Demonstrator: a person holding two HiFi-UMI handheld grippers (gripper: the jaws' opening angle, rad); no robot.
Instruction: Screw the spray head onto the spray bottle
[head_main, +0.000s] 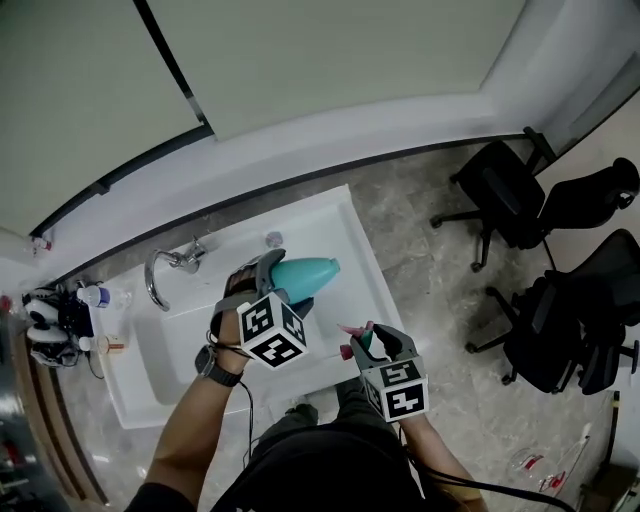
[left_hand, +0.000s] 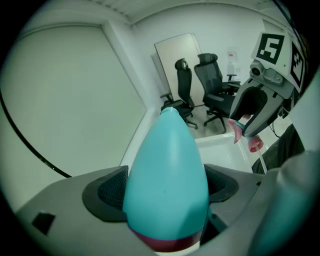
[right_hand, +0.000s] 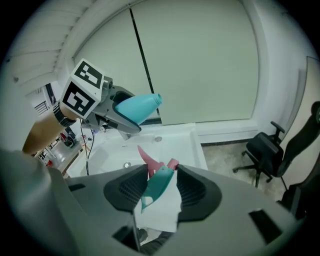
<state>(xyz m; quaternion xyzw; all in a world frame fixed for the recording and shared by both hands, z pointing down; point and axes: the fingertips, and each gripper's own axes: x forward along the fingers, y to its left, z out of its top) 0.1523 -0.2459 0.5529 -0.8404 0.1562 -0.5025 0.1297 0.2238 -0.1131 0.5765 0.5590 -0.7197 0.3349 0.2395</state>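
Above the white rectangular sink (head_main: 335, 222), the left gripper (head_main: 285, 285) clamps the opaque teal plastic spray bottle (head_main: 312, 272), and the right gripper (head_main: 372, 342) clamps the teal-and-pink trigger spray head (right_hand: 155, 182), the two apart.

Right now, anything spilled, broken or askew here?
Nothing stands out. The bottle sits in the left claw and the spray head in the right claw, apart, above the sink; no spill or damage visible.

Bright, even, soft-shadowed light; both gripper views curve and darken at edges.
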